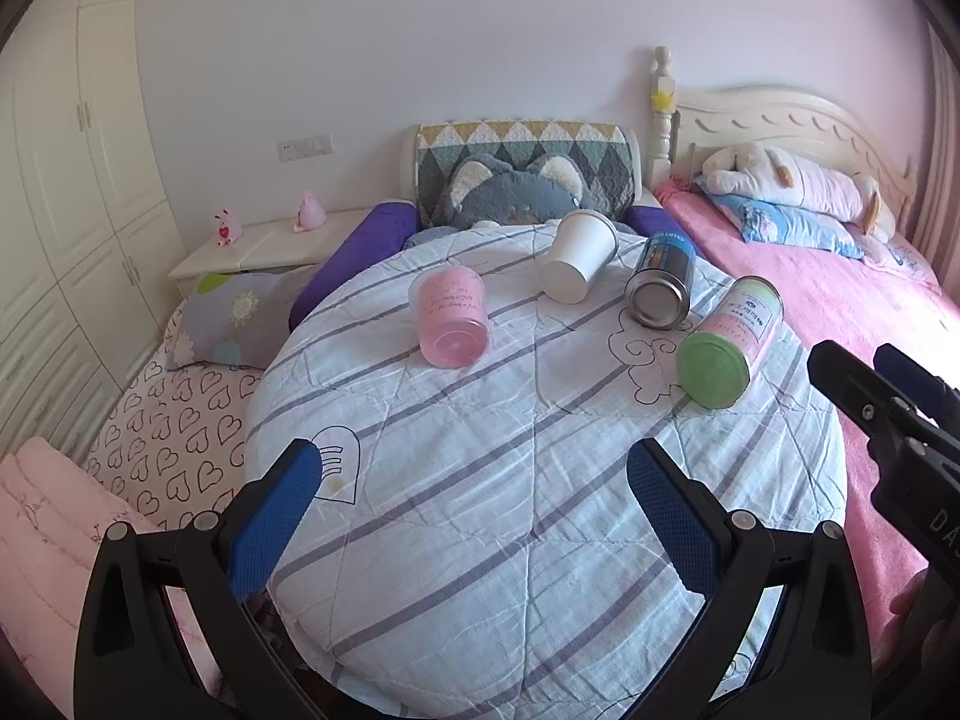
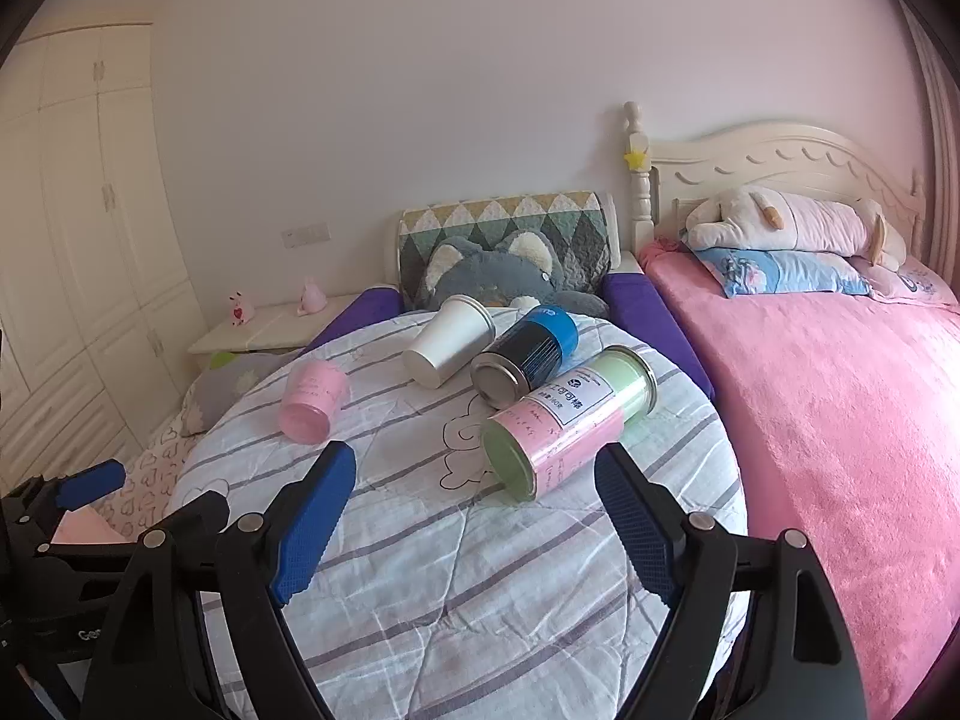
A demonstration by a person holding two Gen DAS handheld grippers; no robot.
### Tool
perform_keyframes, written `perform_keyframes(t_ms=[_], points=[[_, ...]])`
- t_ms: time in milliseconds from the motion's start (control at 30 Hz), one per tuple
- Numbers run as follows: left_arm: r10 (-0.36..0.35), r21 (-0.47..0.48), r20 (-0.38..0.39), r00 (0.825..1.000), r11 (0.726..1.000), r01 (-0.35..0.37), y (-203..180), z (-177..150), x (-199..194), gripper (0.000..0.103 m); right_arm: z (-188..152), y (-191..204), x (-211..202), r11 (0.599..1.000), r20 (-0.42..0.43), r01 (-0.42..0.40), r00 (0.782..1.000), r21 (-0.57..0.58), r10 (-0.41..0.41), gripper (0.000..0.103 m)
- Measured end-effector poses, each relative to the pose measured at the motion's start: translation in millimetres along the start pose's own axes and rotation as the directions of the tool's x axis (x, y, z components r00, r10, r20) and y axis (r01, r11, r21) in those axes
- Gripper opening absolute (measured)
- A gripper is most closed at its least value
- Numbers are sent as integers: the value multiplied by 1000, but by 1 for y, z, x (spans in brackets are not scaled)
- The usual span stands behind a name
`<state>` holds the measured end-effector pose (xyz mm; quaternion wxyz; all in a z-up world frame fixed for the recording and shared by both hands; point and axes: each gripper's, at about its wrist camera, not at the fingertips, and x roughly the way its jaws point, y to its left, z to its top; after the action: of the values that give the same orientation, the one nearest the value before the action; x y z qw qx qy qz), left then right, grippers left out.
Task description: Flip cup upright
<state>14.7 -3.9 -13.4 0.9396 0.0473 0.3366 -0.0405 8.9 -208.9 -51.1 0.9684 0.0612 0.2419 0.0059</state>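
Observation:
Several containers lie on their sides on a round table under a striped quilt point(image 1: 480, 480). A pink plastic cup point(image 1: 450, 318) lies at the left, also in the right wrist view point(image 2: 312, 402). A white paper cup point(image 1: 579, 258) point(image 2: 447, 342) lies behind it. A blue-capped metal can point(image 1: 660, 285) point(image 2: 525, 357) and a green and pink canister point(image 1: 729, 342) point(image 2: 567, 426) lie to the right. My left gripper point(image 1: 474, 504) is open and empty, short of the pink cup. My right gripper point(image 2: 474, 516) is open and empty, just short of the canister.
A pink bed point(image 2: 840, 420) with a plush toy point(image 2: 792, 222) is at the right. A grey plush point(image 1: 510, 198) and quilted headboard stand behind the table. A nightstand point(image 1: 264, 246) and wardrobe point(image 1: 72, 210) are at the left.

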Motion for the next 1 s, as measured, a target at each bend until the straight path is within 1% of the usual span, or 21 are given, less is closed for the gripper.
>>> perform_keyframes(t_ms=[67,233,700,1000], points=[[-9,0,-8,1000,1000,9,0,0,5,103,1,0,0,1000,7,9,1000,5,-9,83],[-21,0,-23,1000,1000,21,1,0,13,103,2,0,6,999,-7,30,1000,15,-30,83],[-35,-6,-44,998,999,34,3,0,26,103,2,-1,17,999,-31,49,998,20,-49,83],[-44,9,-55,998,999,45,-1,-1,30,103,1,-4,24,998,-56,56,997,32,-54,83]])
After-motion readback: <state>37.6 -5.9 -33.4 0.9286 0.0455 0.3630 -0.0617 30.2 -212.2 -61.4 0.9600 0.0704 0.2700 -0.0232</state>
